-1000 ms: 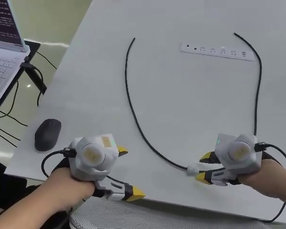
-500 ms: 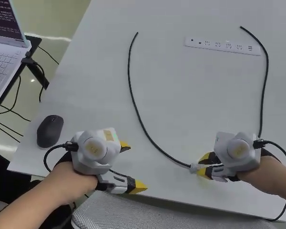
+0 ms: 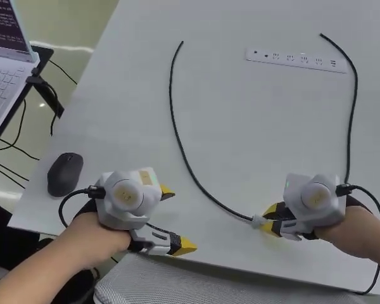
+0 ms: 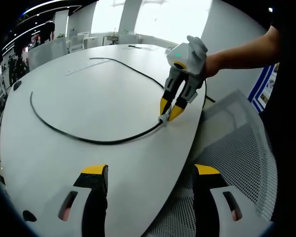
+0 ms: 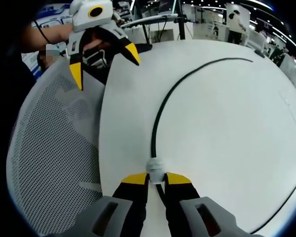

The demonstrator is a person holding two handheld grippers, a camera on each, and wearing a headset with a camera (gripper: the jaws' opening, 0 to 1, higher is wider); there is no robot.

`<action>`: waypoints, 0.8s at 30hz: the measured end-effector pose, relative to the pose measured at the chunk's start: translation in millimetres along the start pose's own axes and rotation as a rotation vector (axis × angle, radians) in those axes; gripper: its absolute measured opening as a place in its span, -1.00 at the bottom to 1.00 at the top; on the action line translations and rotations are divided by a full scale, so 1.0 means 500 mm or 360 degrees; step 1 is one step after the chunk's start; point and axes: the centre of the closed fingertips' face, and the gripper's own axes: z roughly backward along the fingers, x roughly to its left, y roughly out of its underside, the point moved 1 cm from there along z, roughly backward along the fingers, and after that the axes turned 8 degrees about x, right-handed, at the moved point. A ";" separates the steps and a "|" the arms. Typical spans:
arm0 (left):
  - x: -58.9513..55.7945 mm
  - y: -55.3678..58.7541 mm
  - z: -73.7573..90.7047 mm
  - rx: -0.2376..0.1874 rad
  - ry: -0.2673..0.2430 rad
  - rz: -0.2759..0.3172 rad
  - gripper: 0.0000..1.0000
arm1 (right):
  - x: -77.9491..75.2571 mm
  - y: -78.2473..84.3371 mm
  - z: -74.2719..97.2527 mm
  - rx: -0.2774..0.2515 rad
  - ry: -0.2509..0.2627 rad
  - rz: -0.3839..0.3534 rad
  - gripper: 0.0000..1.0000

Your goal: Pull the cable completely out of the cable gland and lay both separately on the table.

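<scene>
Gland pinned, no pull yet
My right gripper point(image 3: 269, 220) pinches the cable gland point(image 5: 155, 168) at its fingertips; left gripper point(image 3: 177, 218) gapes wide, should grab the cable point(image 3: 177, 139).

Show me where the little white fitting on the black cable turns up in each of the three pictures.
Head view: white fitting lower right, at the yellow tips of the right gripper.
Left gripper view: fitting right of centre, under that same gripper's tips.
Right gripper view: fitting bottom centre, between its own yellow tips.
Shared landmark: the black cable curving away from the fitting across the white table.
</scene>
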 end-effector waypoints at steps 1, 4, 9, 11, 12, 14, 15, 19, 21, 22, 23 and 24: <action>0.000 -0.001 0.000 -0.0002 0.0001 -0.0001 0.40 | 0.001 0.000 0.001 0.0002 -0.0001 -0.0003 -0.85; -0.002 -0.009 0.000 -0.0017 0.0005 -0.0007 0.40 | 0.005 -0.001 0.009 0.0007 -0.0001 -0.0023 -0.85; -0.004 -0.025 0.005 -0.0047 0.0003 -0.0040 0.40 | 0.013 -0.016 0.036 -0.0005 0.0024 -0.0025 -0.86; -0.005 -0.032 0.007 -0.0055 0.0002 -0.0051 0.39 | 0.017 -0.022 0.045 -0.0014 0.0023 -0.0021 -0.86; -0.006 -0.035 0.007 -0.0057 0.0005 -0.0055 0.38 | 0.019 -0.027 0.053 -0.0018 0.0025 -0.0021 -0.86; -0.008 -0.041 0.009 -0.0059 0.0009 -0.0068 0.36 | 0.023 -0.038 0.067 -0.0031 0.0032 -0.0011 -0.86; -0.010 -0.045 0.010 -0.0061 0.0010 -0.0076 0.35 | 0.024 -0.042 0.073 -0.0037 0.0034 -0.0007 -0.86; -0.017 -0.065 0.014 -0.0088 0.0018 -0.0100 0.35 | 0.028 -0.060 0.097 -0.0057 0.0050 0.0018 -0.86; -0.021 -0.080 0.018 -0.0112 0.0021 -0.0109 0.36 | 0.031 -0.066 0.107 -0.0059 0.0058 0.0033 -0.86; -0.022 -0.085 0.018 -0.0123 0.0023 -0.0113 0.36 | 0.032 -0.069 0.111 -0.0059 0.0060 0.0040 -0.86; -0.025 -0.094 0.021 -0.0137 0.0026 -0.0116 0.36 | 0.035 -0.074 0.119 -0.0063 0.0064 0.0050 -0.86; -0.028 -0.105 0.024 -0.0155 0.0031 -0.0120 0.36 | 0.036 -0.078 0.124 -0.0068 0.0065 0.0054 -0.86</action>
